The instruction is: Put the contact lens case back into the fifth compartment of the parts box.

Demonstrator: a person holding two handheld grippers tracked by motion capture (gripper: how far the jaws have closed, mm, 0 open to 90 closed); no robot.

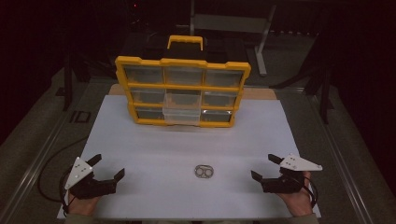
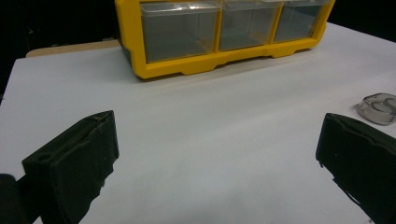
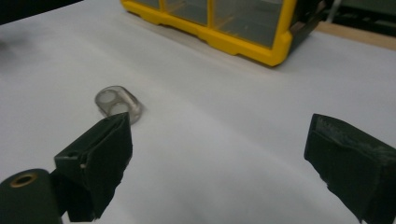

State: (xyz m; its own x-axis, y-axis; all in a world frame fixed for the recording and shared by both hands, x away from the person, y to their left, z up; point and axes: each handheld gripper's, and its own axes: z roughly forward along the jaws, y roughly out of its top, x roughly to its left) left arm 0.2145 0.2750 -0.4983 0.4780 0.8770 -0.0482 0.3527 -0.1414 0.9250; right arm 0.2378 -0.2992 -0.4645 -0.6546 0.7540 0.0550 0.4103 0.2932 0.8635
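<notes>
White sheeting (image 1: 187,149) covers the table, with a strip of bare wood showing along its far edge, and beyond it the room falls off into darkness, where only a grey metal frame (image 1: 261,32) can be made out. A yellow parts organiser (image 1: 182,91) stands upright at the far end of the sheet, its clear drawers facing the person; one drawer in the middle column (the lower one) juts forward of the rest.

Near the front edge, the left gripper (image 1: 106,164) rests low at the left corner in a hand, its jaws spread wide with nothing between them; in the left gripper view the sheet lies bare between the two black jaws. The right gripper (image 1: 265,167) mirrors it at the right corner, jaws likewise wide apart and empty.

Between the two grippers, closer to the right one, a small clear piece with two round holes (image 1: 204,171) lies flat on the sheet, touched by neither.
</notes>
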